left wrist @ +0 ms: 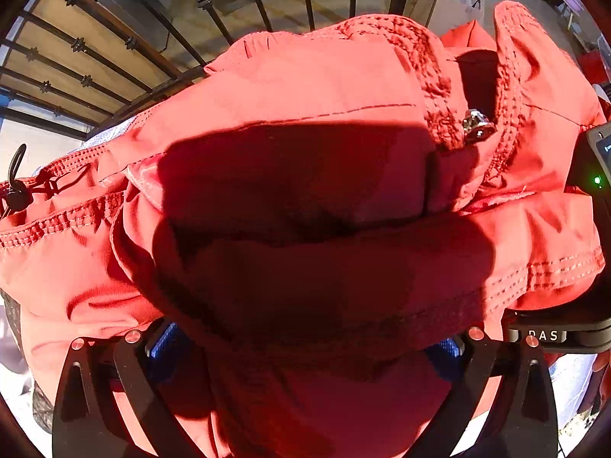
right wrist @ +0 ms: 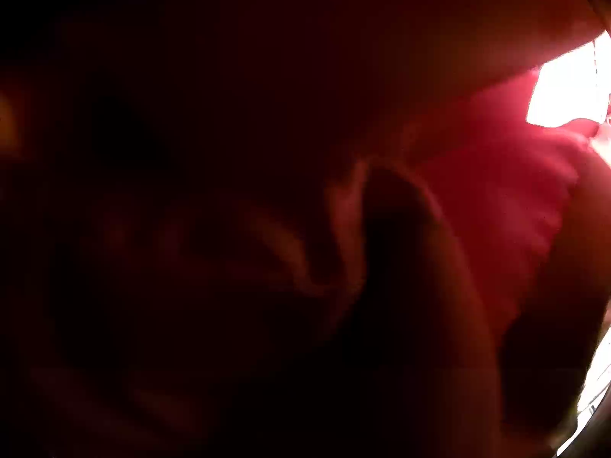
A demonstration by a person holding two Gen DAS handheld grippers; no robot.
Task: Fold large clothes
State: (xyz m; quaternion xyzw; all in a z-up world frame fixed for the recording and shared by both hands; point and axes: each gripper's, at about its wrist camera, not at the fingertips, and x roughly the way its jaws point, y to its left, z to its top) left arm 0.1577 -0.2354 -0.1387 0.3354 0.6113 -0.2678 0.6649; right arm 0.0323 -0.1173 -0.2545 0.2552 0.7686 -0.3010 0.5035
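Left wrist view: the red jacket [left wrist: 305,122] is draped over the left gripper [left wrist: 305,358], hiding its fingertips; jaw state cannot be determined. Right wrist view is filled by dark red fabric; no jaws are seen.

Left gripper [left wrist: 305,347]: two black angular finger arms [left wrist: 126,389] showing, each wearing round silver screws near the top and backing blue pads [left wrist: 168,343]. Right of those arms, a black band [left wrist: 550,335] is showing white "DAS" lettering; above it, a black housing [left wrist: 594,160] is glowing one green LED.
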